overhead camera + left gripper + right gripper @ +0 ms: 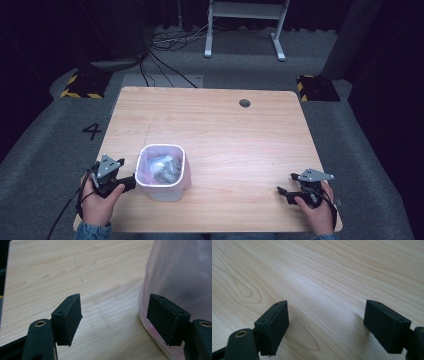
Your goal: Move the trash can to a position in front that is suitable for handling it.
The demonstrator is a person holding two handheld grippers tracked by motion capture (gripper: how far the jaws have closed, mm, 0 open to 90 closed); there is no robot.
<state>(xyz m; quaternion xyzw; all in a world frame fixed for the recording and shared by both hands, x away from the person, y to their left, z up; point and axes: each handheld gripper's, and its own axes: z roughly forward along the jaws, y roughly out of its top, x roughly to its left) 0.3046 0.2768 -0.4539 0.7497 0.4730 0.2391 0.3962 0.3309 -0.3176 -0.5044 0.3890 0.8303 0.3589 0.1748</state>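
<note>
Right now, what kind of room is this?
Probably a lab or test studio: a lone wooden table on grey carpet, loose cables on the floor behind, and yellow-black striped blocks beside it.

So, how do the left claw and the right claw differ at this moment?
The left claw sits right beside the white bin, with the bin's pink liner next to one jaw; the right claw has bare table in front of it, far from the bin. Both are open and hold nothing.
</note>
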